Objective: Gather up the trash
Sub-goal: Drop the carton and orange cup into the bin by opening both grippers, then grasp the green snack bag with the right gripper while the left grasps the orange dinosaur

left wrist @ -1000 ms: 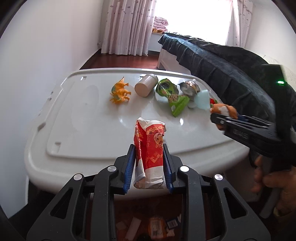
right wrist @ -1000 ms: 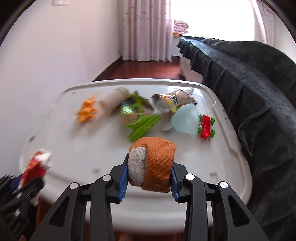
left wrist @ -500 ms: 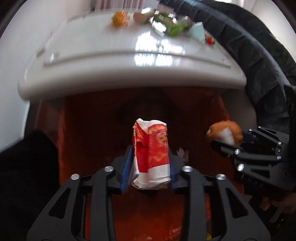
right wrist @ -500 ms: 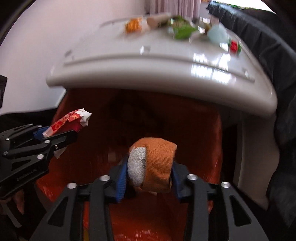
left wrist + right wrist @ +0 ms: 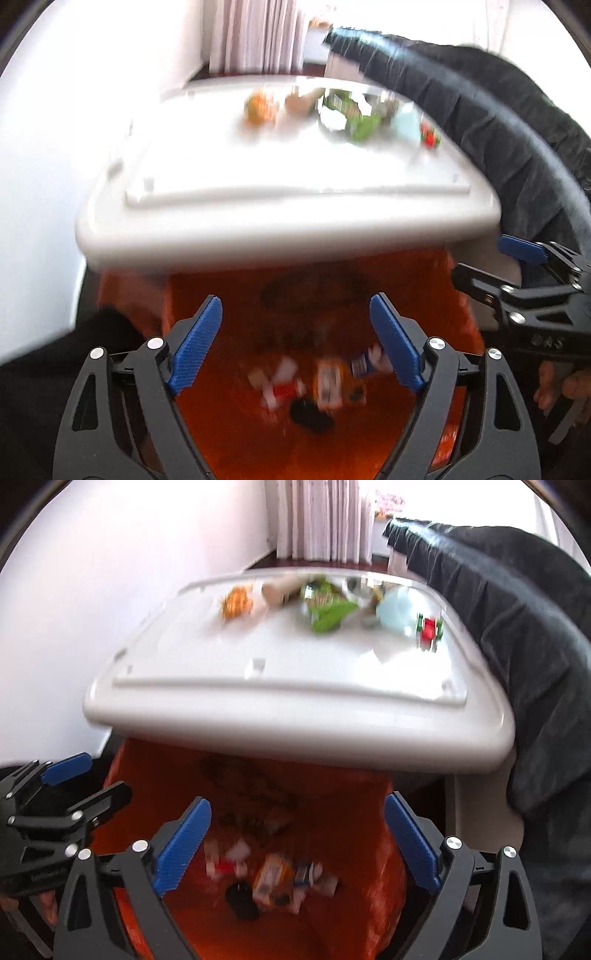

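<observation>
Both grippers hang open and empty over an orange-lined trash bin (image 5: 413, 280) (image 5: 373, 805) below the table's front edge. My left gripper (image 5: 295, 343) and right gripper (image 5: 295, 842) have their blue pads spread wide. Several wrappers and scraps (image 5: 325, 384) (image 5: 273, 875) lie on the bin's bottom, blurred. On the white table (image 5: 295, 206) (image 5: 295, 709) remain a green snack bag (image 5: 328, 609), a paper cup (image 5: 277, 587), an orange scrap (image 5: 236, 602) and a silvery wrapper (image 5: 358, 587). The right gripper shows at the right of the left wrist view (image 5: 524, 273).
A pale blue item (image 5: 395, 609) and a red and green toy car (image 5: 428, 627) sit on the table's right side. A dark covered sofa (image 5: 517, 609) borders the table on the right. A white wall (image 5: 92, 590) is on the left.
Both grippers opened over the bin. The red wrapper left my left gripper and the orange sock left my right gripper. Both views tilted up toward the table.
</observation>
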A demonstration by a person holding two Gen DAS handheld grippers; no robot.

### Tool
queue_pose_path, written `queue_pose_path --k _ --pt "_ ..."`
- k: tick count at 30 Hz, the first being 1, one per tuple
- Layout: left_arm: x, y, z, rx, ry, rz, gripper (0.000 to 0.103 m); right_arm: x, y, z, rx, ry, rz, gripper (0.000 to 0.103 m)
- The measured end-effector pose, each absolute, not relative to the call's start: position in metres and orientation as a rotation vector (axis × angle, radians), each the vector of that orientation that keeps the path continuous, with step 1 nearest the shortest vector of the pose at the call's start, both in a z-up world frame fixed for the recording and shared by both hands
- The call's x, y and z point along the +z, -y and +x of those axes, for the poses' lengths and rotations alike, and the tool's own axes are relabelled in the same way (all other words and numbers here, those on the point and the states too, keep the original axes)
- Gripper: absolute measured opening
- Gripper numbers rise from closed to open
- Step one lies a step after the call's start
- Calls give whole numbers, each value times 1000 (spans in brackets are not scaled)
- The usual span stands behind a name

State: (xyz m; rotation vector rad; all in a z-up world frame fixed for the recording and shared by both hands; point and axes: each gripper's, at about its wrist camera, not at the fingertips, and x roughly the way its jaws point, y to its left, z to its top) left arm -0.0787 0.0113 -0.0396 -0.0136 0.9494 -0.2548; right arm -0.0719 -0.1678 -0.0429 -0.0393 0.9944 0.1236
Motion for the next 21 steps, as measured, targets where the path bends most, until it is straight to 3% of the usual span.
queue_pose_path --k 9,21 --pt "14 -31 -3 -133 -777 -61 89 -2 168 46 86 -798 -75 98" --pt "8 -43 45 -82 -773 -102 89 -54 138 181 54 -871 -201 95"
